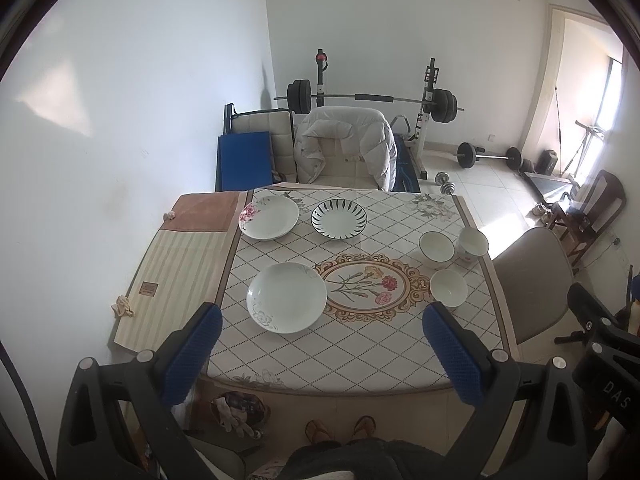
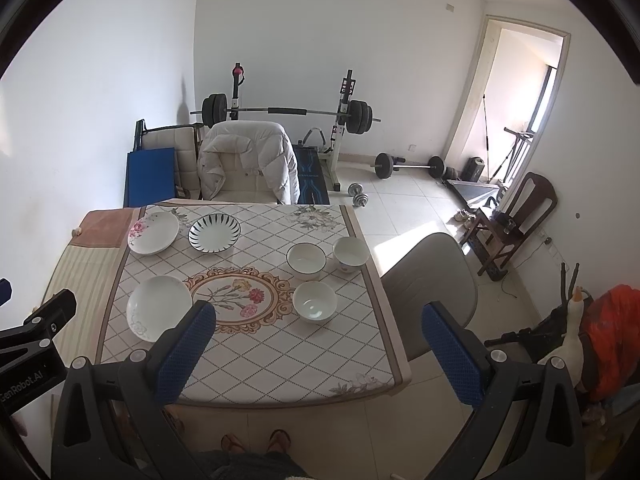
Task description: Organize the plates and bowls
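Three plates lie on the table's left half: a white plate [image 1: 287,297] [image 2: 159,307] nearest, a pink-flower plate [image 1: 269,216] [image 2: 153,233] at the far left, a black-striped plate [image 1: 339,218] [image 2: 215,231] beside it. Three white bowls stand on the right: a near bowl [image 1: 448,289] [image 2: 314,307], a dark-rimmed bowl [image 1: 437,249] [image 2: 306,261] and a patterned bowl [image 1: 473,245] [image 2: 351,254]. My left gripper [image 1: 322,322] is open and empty, high above the table's near edge. My right gripper [image 2: 320,320] is open and empty, held high at the near right.
The table [image 1: 352,360] has a diamond-pattern cloth with a flower medallion. A striped cloth [image 1: 176,276] lies at its left by the wall. A chair with a white jacket [image 1: 344,144] stands behind, a grey chair [image 2: 432,280] at the right. Weights lie on the floor [image 2: 408,166].
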The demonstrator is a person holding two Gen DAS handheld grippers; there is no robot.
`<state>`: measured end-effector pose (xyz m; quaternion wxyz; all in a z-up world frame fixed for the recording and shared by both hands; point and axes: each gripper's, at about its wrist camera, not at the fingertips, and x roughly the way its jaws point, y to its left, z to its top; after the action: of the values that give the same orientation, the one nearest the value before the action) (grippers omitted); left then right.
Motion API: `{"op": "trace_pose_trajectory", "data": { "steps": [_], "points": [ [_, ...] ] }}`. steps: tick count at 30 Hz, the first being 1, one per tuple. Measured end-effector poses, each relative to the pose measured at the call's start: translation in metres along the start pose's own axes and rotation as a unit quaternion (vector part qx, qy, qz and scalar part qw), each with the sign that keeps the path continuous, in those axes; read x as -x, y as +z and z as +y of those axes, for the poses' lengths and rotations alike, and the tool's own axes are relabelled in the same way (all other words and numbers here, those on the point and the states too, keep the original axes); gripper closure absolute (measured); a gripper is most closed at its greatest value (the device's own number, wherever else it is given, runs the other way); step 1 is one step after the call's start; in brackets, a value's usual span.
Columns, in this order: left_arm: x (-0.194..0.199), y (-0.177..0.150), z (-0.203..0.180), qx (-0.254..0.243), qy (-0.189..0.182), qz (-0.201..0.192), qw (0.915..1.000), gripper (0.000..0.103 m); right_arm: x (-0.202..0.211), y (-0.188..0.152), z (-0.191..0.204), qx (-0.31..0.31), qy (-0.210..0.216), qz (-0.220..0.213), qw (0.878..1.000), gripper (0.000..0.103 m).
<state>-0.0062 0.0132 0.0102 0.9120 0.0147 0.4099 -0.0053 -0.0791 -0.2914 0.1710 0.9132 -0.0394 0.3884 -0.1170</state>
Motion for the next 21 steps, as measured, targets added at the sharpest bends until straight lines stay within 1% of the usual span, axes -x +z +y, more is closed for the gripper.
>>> {"op": "trace_pose_trajectory", "data": {
  "steps": [17, 19, 21],
  "points": [
    [-0.001, -0.001, -0.001, 0.000, 0.001, 0.000, 1.0000, 0.001, 0.000, -0.003, 0.002, -0.001, 0.002, -0.001, 1.000, 0.000],
    [-0.006, 0.001, 0.001, 0.003, 0.001, 0.002, 1.0000, 0.001, -0.002, -0.003, 0.002, -0.003, 0.004, 0.000, 1.000, 0.000],
    [-0.017, 0.001, 0.005, 0.007, 0.007, 0.005, 0.9999, 0.000, -0.012, -0.002, 0.003, -0.007, 0.007, 0.005, 1.000, 0.000]
  ]
}}
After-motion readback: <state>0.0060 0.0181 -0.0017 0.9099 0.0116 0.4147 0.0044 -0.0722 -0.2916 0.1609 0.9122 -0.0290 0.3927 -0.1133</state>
